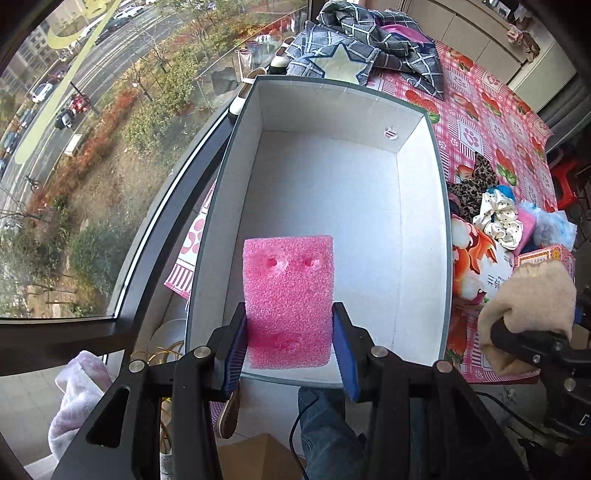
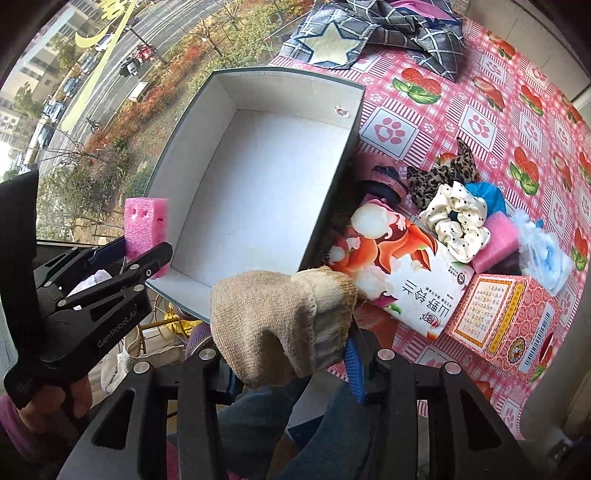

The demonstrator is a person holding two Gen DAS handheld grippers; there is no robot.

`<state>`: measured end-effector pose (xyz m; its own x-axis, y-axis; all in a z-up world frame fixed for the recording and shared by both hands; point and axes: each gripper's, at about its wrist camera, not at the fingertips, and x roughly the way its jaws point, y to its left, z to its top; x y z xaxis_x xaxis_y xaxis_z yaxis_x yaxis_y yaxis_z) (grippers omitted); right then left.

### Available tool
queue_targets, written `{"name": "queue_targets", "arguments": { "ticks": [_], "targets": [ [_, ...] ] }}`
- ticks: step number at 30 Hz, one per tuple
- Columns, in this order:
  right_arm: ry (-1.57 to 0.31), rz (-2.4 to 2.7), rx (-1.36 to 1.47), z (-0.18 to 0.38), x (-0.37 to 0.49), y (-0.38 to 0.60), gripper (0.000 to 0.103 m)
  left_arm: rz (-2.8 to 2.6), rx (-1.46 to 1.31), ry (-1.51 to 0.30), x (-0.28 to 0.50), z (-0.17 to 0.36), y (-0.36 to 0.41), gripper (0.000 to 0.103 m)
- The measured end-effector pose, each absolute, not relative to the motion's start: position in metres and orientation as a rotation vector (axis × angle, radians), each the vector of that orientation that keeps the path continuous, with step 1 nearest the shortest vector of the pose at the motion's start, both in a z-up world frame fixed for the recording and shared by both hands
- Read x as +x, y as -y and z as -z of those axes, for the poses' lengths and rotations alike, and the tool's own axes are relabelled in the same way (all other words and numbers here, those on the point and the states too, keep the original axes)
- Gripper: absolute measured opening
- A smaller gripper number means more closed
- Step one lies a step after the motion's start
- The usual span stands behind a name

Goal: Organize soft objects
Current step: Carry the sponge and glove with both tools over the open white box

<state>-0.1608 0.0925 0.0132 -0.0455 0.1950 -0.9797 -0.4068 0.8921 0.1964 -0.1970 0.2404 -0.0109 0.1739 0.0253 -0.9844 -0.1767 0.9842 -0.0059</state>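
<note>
My left gripper (image 1: 290, 338) is shut on a pink foam block (image 1: 289, 295), its blue pads pressing both sides, held above the near end of an open white box (image 1: 421, 221) with nothing in it. The right wrist view shows that same foam block (image 2: 146, 229) in the left gripper (image 2: 142, 254) at the box's (image 2: 258, 177) near left corner. My right gripper (image 2: 291, 354) is shut on a beige knitted sock (image 2: 280, 317), just short of the box's near edge. In the left wrist view the sock (image 1: 528, 314) hangs at the right.
Right of the box, on a pink patterned tablecloth (image 2: 480, 122), lie a printed soft pack (image 2: 399, 266), a pink carton (image 2: 506, 317), a dotted scrunchie (image 2: 458, 221), a leopard scrunchie (image 2: 436, 177), another pink foam piece (image 2: 495, 243) and blue plastic. Plaid fabric (image 2: 388, 26) lies at the far end. A window borders the left.
</note>
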Motion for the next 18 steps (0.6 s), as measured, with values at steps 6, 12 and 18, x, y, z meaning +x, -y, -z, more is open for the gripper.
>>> {"name": "queue_targets", "arguments": {
  "ticks": [6, 12, 18],
  "targets": [
    [-1.585, -0.504, -0.189, -0.001, -0.156, -0.106, 0.044, -0.153, -0.134, -1.409, -0.194, 0.021, -0.242, 0.046],
    [-1.597, -0.505, -0.195, 0.0, -0.151, -0.112, 0.044, -0.167, -0.143, -1.436, -0.192, 0.03, -0.246, 0.046],
    [-1.601, -0.528, -0.208, 0.002, -0.149, -0.123, 0.044, -0.168, -0.142, -1.453, -0.19, 0.034, -0.244, 0.046]
  ]
}}
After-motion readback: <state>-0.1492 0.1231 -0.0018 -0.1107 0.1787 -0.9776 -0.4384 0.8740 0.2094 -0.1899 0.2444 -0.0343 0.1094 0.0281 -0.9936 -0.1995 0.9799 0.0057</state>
